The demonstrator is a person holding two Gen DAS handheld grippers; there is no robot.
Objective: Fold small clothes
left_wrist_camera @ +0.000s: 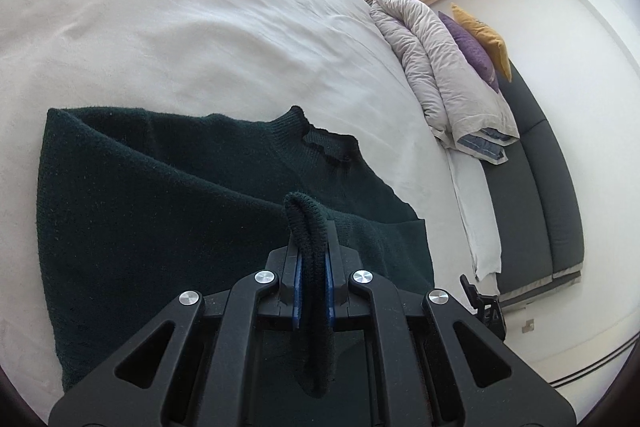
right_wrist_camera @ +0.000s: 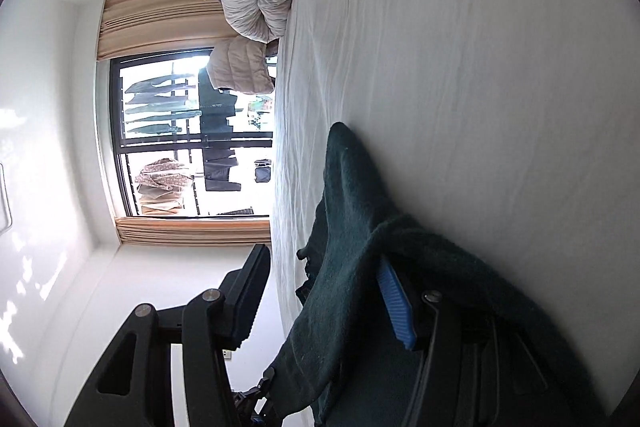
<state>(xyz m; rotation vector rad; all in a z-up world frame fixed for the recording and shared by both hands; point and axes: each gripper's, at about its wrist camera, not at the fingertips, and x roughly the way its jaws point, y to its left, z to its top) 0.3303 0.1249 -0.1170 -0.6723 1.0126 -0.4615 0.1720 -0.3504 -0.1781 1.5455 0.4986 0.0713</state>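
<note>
Left gripper (left_wrist_camera: 311, 247) is clamping a ribbed edge of the dark green sweater (left_wrist_camera: 160, 195); the blue pads (left_wrist_camera: 297, 279) are pinching a doubled-over roll of knit that is poking out past the tips. The rest of the garment is lying ahead and to the left of this gripper on the white bedsheet (left_wrist_camera: 180, 27), collar (left_wrist_camera: 324, 143) facing away, long axis running roughly left-right across the view.

Right gripper (right_wrist_camera: 320, 287) is rolled on its side, fingers standing apart. The sweater (right_wrist_camera: 352, 267) is draping over the inner finger with the blue pad (right_wrist_camera: 396, 303); the outer finger (right_wrist_camera: 244, 291) is hanging free off the bed edge. No pinch visible here.

Judgement: left hand owns the fabric; right one needs to close on the draped edge before the fold.

Material: thick, fuzzy, limp knit; the sheet is lightly wrinkled.
</note>
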